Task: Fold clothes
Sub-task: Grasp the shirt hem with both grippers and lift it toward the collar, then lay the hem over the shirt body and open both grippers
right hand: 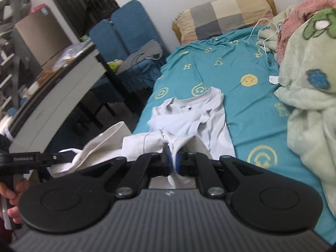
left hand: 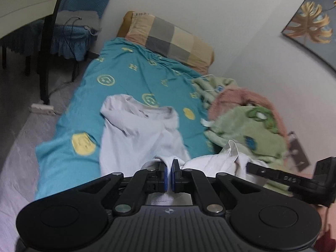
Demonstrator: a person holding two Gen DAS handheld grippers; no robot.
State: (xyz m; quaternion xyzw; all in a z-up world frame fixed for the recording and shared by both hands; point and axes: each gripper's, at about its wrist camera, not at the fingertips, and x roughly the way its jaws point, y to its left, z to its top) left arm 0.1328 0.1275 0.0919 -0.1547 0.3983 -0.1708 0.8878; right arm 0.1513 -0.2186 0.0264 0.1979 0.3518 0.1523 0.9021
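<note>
A white T-shirt (left hand: 138, 134) lies on the teal bedsheet (left hand: 130, 71), collar end away from me, lower part bunched and lifted toward the grippers. My left gripper (left hand: 169, 168) is shut on the shirt's near hem. My right gripper (right hand: 172, 157) is shut on another part of the same hem; the shirt (right hand: 189, 117) stretches from it toward the pillow. The right gripper's body shows at the right of the left wrist view (left hand: 289, 180), and the left gripper's body shows at the left of the right wrist view (right hand: 31, 157).
A checked pillow (left hand: 168, 37) lies at the bed's head against the white wall. A green and pink fleece blanket (right hand: 304, 84) is heaped along the wall side. A blue-covered chair (right hand: 134, 48) and a white desk (right hand: 63, 88) stand beside the bed.
</note>
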